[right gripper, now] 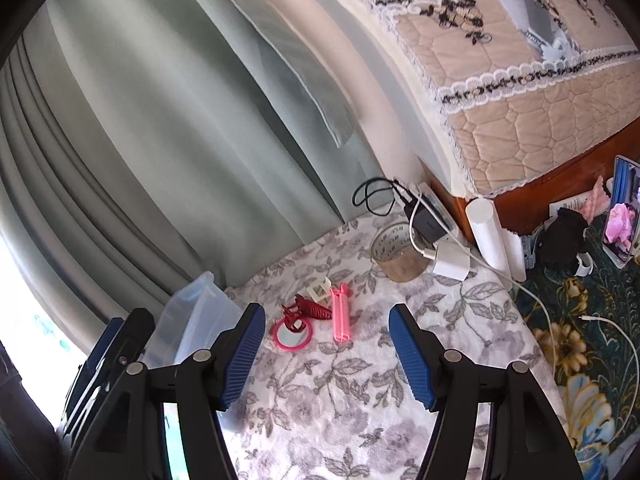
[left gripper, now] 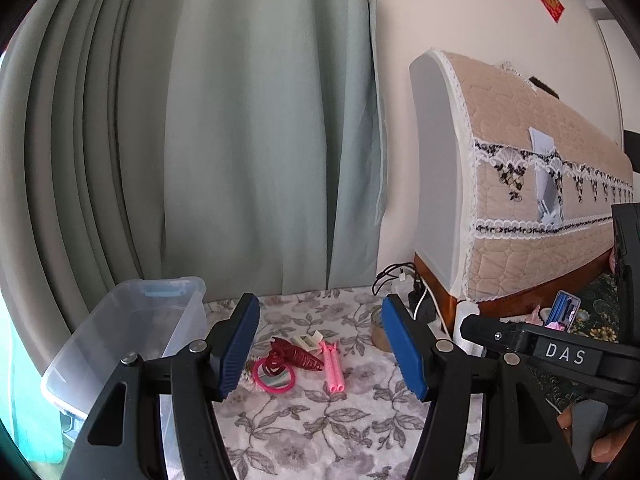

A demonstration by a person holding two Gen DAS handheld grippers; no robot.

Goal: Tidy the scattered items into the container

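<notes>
On a floral cloth (left gripper: 320, 420) lie a dark red hair claw (left gripper: 296, 354), a round pink mirror (left gripper: 274, 378), a pink double-tube clip (left gripper: 334, 368) and a small cream clip (left gripper: 308, 339). A clear plastic container (left gripper: 132, 332) stands to their left. My left gripper (left gripper: 322, 350) hovers open in front of the pile, nothing between its blue pads. My right gripper (right gripper: 328, 354) is also open and holds nothing, short of the claw (right gripper: 310, 309), mirror (right gripper: 292, 336) and pink clip (right gripper: 341, 318). Its left finger partly hides the container (right gripper: 200, 312).
A tape roll (right gripper: 396, 256), chargers (right gripper: 448, 260) with cables and a white cylinder (right gripper: 488, 236) crowd the back right. A quilt-covered appliance (left gripper: 540, 200) rises behind them. Curtains (left gripper: 200, 140) hang behind the container. A phone (right gripper: 622, 216) stands at far right.
</notes>
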